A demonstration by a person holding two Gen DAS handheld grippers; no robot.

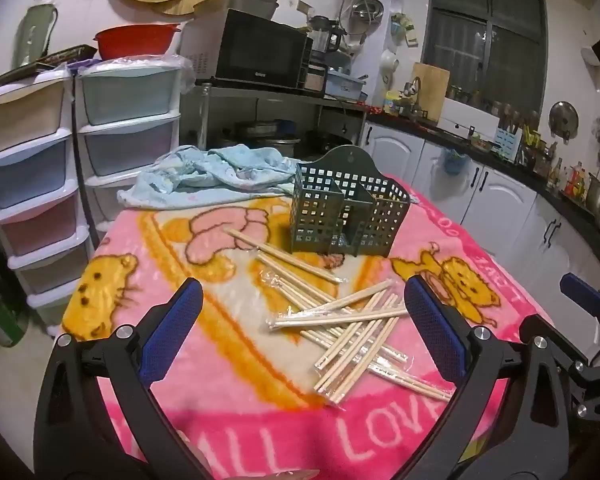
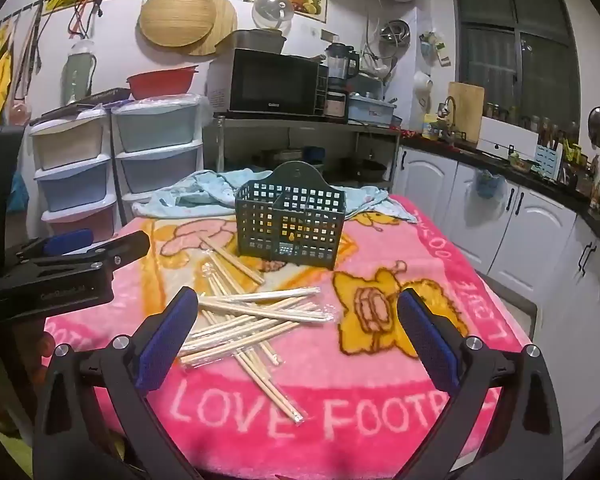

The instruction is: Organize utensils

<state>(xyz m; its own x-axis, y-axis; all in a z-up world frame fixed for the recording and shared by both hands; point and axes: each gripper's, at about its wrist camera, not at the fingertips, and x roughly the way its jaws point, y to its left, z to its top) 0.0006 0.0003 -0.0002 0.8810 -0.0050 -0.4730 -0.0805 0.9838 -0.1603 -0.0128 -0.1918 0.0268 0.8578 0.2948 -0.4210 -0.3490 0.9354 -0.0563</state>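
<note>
A loose pile of wrapped wooden chopsticks (image 1: 340, 312) (image 2: 252, 320) lies on the pink cartoon blanket (image 1: 228, 360) (image 2: 340, 400) that covers the table. Behind the pile stands a dark green perforated utensil holder (image 1: 348, 212) (image 2: 292, 220) with compartments, nothing visible inside. My left gripper (image 1: 302, 306) hovers open just short of the pile, with nothing between its blue pads. My right gripper (image 2: 296, 316) is also open above the blanket, the pile lying near its left finger. The left gripper's side (image 2: 60, 264) shows at the left in the right wrist view.
A crumpled light blue cloth (image 1: 204, 176) (image 2: 204, 192) lies at the table's far edge behind the holder. Plastic drawer towers (image 1: 32, 184) stand to the left. A shelf with a microwave (image 2: 272, 80) is behind, and white cabinets (image 2: 520, 232) run along the right.
</note>
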